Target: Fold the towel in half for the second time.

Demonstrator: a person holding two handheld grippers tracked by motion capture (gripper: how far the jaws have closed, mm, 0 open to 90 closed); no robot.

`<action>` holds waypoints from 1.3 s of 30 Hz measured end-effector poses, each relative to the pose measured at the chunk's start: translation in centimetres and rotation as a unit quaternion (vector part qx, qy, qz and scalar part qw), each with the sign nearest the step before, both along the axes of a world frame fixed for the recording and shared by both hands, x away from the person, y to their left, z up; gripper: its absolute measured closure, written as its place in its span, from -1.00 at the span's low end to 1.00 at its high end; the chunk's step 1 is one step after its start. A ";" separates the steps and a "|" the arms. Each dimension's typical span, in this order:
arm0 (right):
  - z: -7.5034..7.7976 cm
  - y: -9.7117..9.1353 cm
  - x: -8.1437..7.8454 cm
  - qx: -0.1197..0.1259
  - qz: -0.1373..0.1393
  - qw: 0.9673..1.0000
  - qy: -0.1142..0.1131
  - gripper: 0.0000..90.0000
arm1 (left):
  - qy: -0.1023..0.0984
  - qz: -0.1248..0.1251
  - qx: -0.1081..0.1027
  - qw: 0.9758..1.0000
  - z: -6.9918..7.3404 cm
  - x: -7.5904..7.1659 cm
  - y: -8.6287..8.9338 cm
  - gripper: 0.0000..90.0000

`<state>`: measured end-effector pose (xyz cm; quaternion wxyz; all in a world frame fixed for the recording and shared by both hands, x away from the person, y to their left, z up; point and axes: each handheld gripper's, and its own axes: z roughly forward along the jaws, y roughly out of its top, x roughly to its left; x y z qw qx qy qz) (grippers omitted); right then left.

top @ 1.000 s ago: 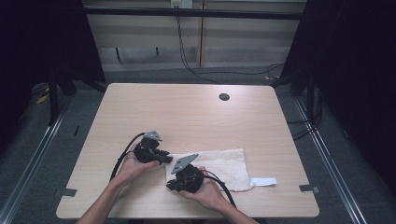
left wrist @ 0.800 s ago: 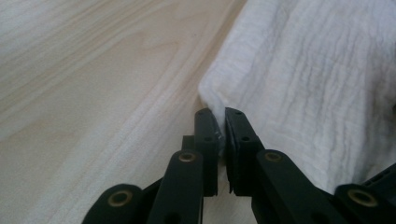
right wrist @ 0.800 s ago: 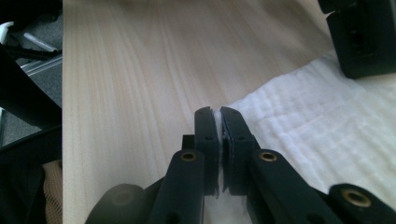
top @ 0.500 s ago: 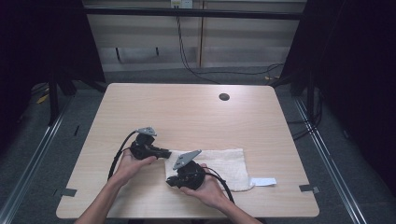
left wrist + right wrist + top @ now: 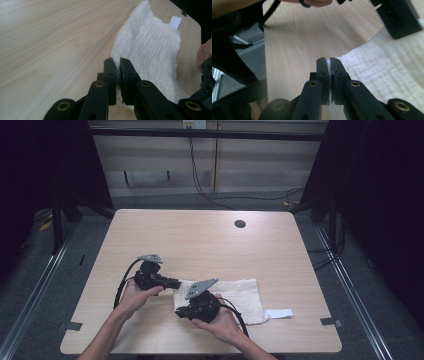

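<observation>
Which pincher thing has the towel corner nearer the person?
The right gripper. It pinches the white towel at the corner nearest the person's edge of the table; the left gripper is shut on the corner farther up the table.

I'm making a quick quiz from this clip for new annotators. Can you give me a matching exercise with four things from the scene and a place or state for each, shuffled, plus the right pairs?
Things:
1. white cloth
2. left gripper
3. white label
4. round hole in the table

Places or states:
A. lies flat on the wood past the cloth's right end
B. near the far edge of the table
C. shut on the cloth's left edge
D. spread on the near half, pinched at its left end by both grippers

Pairs: 1-D, 2-C, 3-A, 4-B
</observation>
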<state>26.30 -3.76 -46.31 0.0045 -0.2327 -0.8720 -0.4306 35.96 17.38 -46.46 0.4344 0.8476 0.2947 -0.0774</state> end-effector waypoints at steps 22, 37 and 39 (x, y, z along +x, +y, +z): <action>3.4 1.7 0.1 0.040 0.009 0.999 -0.012 0.93 | 0.003 0.024 0.006 1.000 3.3 0.2 2.6 0.88; 5.1 3.1 0.4 0.078 -0.004 0.997 -0.022 0.93 | -0.023 0.021 0.038 0.999 6.4 0.6 2.5 0.88; 5.0 2.5 0.3 0.078 -0.012 0.997 -0.023 0.93 | -0.018 0.021 0.042 0.999 6.2 0.8 1.6 0.87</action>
